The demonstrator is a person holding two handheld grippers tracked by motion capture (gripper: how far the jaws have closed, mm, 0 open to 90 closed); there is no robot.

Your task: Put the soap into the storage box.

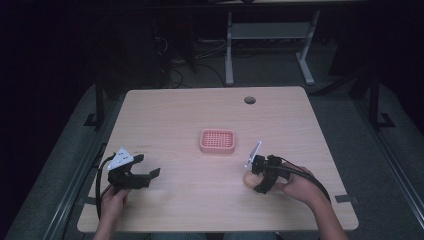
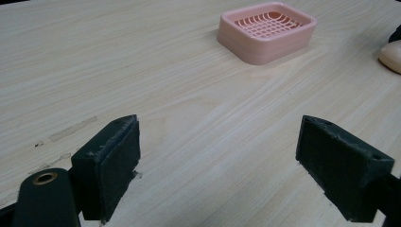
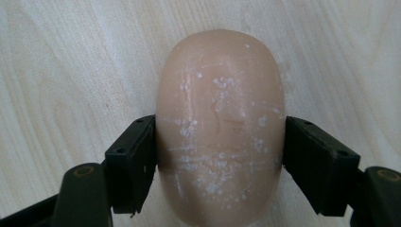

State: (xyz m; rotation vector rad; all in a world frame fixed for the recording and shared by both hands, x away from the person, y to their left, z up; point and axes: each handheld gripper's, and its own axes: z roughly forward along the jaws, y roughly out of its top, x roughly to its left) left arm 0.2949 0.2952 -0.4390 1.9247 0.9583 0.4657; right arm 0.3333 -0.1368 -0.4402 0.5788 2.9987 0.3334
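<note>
Pale wood table (image 1: 190, 107), dark room, left tongs (image 2: 217, 163) wide apart, empty, right tongs (image 3: 220, 158) clamping soap (image 3: 220, 127).

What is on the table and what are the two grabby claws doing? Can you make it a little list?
table: light wooden top
pink dish: soap dish with a slotted top, mid-table, nothing in it
soap: beige oval bar, lying on the table near the person's right hand
right gripper: jaws pressed on both sides of the soap
left gripper: jaws wide apart, holding nothing, pointed toward the dish
</note>
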